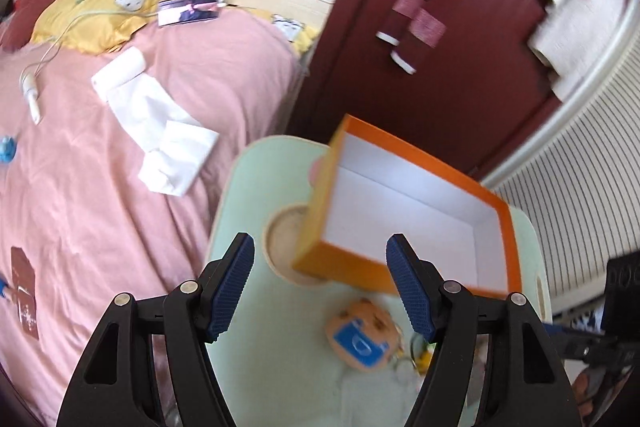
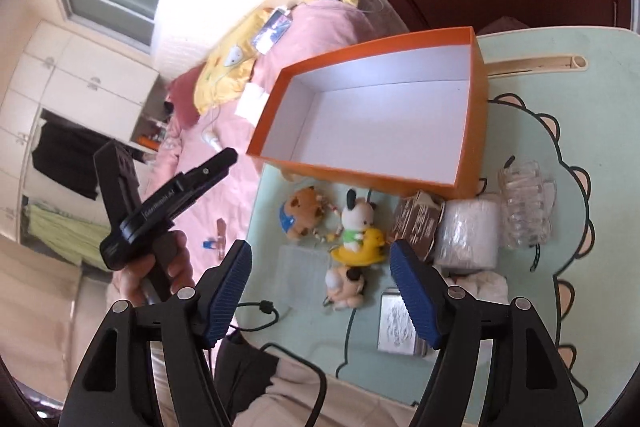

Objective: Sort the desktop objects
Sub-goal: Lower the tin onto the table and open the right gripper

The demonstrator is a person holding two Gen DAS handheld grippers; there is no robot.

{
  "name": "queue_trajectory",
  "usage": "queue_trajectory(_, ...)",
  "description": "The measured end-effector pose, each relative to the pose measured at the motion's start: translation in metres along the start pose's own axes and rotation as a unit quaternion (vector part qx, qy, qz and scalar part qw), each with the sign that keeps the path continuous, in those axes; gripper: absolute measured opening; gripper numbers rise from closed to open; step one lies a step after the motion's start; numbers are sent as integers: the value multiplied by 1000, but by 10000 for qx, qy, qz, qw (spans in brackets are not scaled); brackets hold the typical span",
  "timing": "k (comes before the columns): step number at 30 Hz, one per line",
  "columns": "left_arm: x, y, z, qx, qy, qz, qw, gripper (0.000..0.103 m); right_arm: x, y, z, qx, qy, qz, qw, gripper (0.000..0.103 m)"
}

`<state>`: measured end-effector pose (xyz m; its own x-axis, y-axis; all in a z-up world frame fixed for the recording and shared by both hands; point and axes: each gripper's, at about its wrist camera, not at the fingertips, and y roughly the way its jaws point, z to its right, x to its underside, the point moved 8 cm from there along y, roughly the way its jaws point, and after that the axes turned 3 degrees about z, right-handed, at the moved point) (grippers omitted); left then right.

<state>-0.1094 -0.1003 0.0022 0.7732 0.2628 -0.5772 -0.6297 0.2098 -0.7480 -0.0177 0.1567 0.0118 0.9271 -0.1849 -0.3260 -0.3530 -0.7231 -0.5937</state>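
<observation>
An empty orange box (image 2: pixel 384 131) with a white inside stands on the pale green table (image 2: pixel 600 107); it also shows in the left wrist view (image 1: pixel 420 211). In front of it lie a brown bear toy (image 2: pixel 298 215), seen blurred in the left wrist view (image 1: pixel 362 335), a dog on a yellow duck ring (image 2: pixel 358 235), a small puppy figure (image 2: pixel 346 287), a brown carton (image 2: pixel 418 223), a white roll (image 2: pixel 468 235), a clear hair claw (image 2: pixel 528 211) and a silver packet (image 2: pixel 398 323). My left gripper (image 1: pixel 320 291) is open above the table's left edge. My right gripper (image 2: pixel 320 295) is open above the toys.
A pink bed (image 1: pixel 100 167) with tissue paper (image 1: pixel 156 115), a phone (image 1: pixel 188 13) and a charger cable lies left of the table. A dark red door (image 1: pixel 440 47) stands behind. A striped wall (image 1: pixel 580 195) is at the right. A black cable (image 2: pixel 256 323) hangs at the table's near edge.
</observation>
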Motion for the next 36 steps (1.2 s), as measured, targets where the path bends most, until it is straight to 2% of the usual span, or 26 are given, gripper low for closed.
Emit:
queue_trajectory(5,1,20,-22,-61,-222,-169,9996,69,-27,24,15,269,363,97,9989,72)
queue_trajectory(9,12,33,-14,115,-219,-427,9988,69,-39,13,26,204,530,124,9983,72)
queue_trajectory(15,14,33,-2,159,-117,-478,9987,69,-53,17,32,427,378,155,9983,72)
queue_trajectory(19,11,-11,-1,80,-5,55,10000,69,-45,8,29,660,118,424,9968,72)
queue_trajectory(22,32,-42,13,54,448,38,9990,69,-29,-13,20,1211,-430,794,9885,72)
queue_trajectory(25,62,-70,30,83,946,-114,9954,69,-3,-32,7,1899,-1182,1157,9678,75)
queue_trajectory(27,93,-79,43,175,1195,-261,9923,69,24,-33,1,2139,-1582,1262,9557,93)
queue_trajectory(28,108,-80,49,211,1258,-322,9913,69,37,-34,-2,2257,-1781,1313,9487,96)
queue_trajectory(31,150,-78,63,252,1443,-469,9881,69,76,-25,-5,2105,-2363,1729,9327,100)
queue_trajectory(33,173,-72,71,174,1628,-520,9851,69,94,-17,-2,1941,-2425,1795,9334,100)
queue_trajectory(36,191,-62,78,-83,1832,-480,9819,69,99,-2,10,2288,-2282,1447,9352,100)
